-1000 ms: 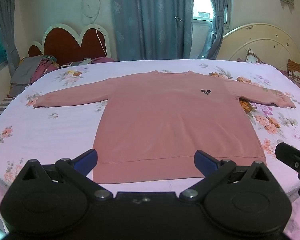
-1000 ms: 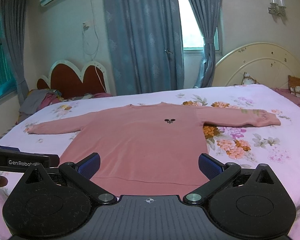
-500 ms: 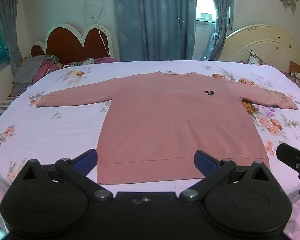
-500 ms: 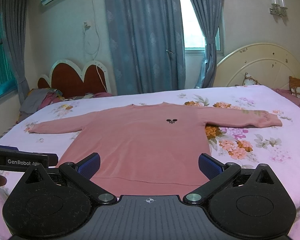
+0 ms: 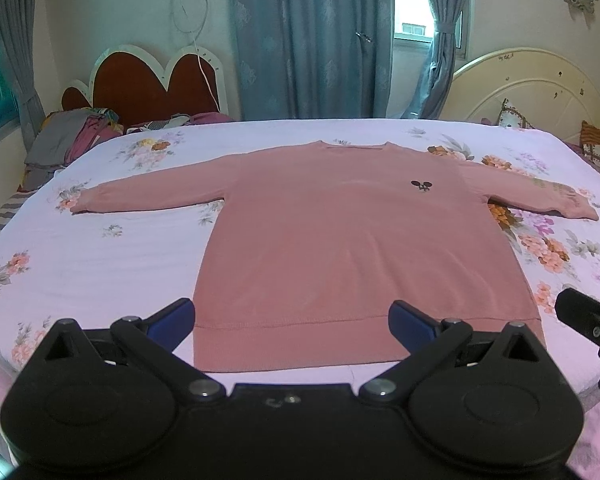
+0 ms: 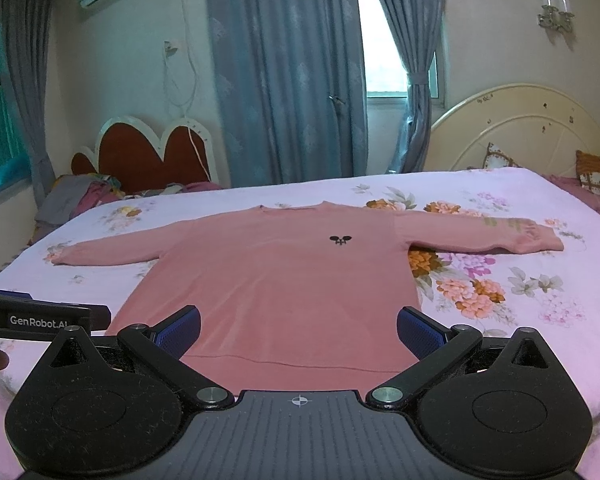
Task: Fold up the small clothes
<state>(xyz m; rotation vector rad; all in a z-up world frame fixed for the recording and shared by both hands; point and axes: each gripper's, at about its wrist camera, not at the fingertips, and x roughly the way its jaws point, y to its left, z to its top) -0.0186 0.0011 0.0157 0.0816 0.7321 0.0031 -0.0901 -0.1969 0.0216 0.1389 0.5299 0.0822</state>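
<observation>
left tongs (image 5: 292, 322) shifted slightly left over the hem, pink sweater (image 5: 352, 240) sits further right in view

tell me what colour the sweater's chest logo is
Black logo on the pink sweater; right wrist view.

Pink sweater (image 5: 352, 240) flat on bed (image 5: 100, 264)

White lettering "GenRobot.AI" stands on the black side of the left hand-held gripper (image 6: 44, 317), left of the pink sweater (image 6: 284, 276). The sweater's small black chest emblem (image 6: 340, 239) looks wordless, perhaps.
</observation>
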